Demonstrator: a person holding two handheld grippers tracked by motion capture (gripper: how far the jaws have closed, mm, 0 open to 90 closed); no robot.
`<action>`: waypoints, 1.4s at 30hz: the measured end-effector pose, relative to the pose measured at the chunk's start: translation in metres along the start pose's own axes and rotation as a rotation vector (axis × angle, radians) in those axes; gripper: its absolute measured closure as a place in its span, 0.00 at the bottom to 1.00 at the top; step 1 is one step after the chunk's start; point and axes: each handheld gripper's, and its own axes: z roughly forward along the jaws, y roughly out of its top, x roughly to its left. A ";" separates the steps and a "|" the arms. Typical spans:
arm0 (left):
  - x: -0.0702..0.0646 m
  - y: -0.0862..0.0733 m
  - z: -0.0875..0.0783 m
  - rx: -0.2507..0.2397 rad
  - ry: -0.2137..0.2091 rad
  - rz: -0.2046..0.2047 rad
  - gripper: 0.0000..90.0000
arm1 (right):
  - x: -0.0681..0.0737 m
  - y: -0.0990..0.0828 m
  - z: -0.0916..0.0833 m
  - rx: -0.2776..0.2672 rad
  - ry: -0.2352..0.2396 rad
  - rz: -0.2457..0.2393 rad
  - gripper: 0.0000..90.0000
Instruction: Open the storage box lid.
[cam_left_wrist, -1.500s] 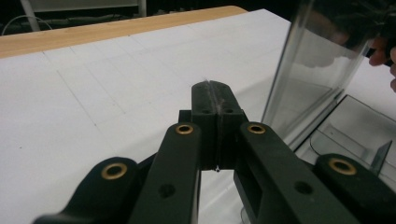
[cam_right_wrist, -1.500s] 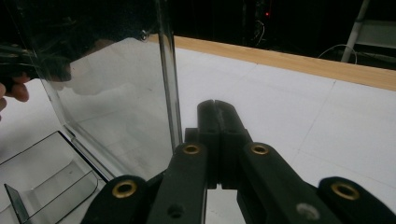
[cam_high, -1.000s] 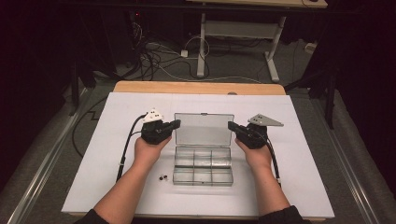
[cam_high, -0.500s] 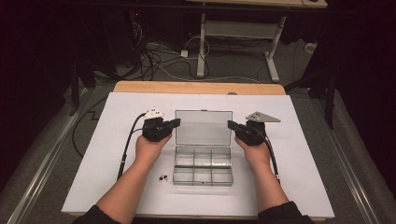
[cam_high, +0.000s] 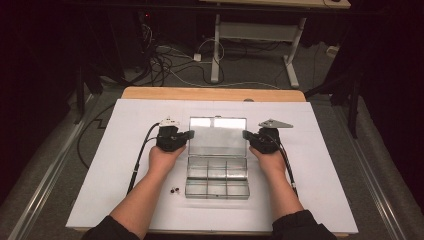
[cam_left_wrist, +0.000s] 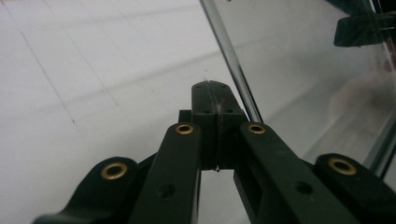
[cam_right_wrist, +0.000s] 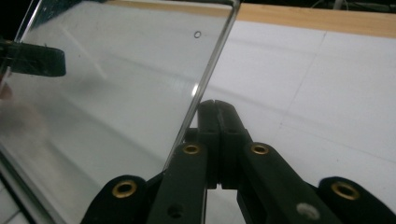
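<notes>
A clear plastic compartment box (cam_high: 217, 176) lies on the white mat with its lid (cam_high: 218, 135) raised behind it. My left gripper (cam_high: 189, 134) is shut with nothing between its jaws, and its tips rest against the lid's left edge (cam_left_wrist: 233, 70). My right gripper (cam_high: 246, 134) is also shut on nothing, its tips at the lid's right edge (cam_right_wrist: 205, 79). In the left gripper view the closed tips (cam_left_wrist: 212, 86) sit just beside the lid pane (cam_left_wrist: 303, 60). The right gripper view has the closed tips (cam_right_wrist: 215, 103) beside the pane (cam_right_wrist: 116, 70). Each gripper appears through the pane in the other's view.
Two small dark items (cam_high: 174, 189) lie on the white mat (cam_high: 125, 150) just left of the box's front corner. The wooden table edge (cam_high: 210, 93) runs behind the mat. Cables trail from both grippers toward the person.
Both hands have come slightly lower and closer in against the lid's side edges. The jaws stay shut and the box has not moved.
</notes>
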 end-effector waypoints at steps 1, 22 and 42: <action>0.001 -0.001 0.002 0.012 0.006 0.003 0.97 | 0.000 -0.001 0.002 0.012 -0.006 -0.003 1.00; 0.001 -0.008 0.013 0.202 0.083 0.010 0.97 | -0.004 -0.015 0.020 0.191 -0.055 -0.010 1.00; -0.004 -0.024 -0.027 0.116 0.047 0.072 0.97 | 0.000 -0.029 -0.015 0.147 -0.060 -0.042 1.00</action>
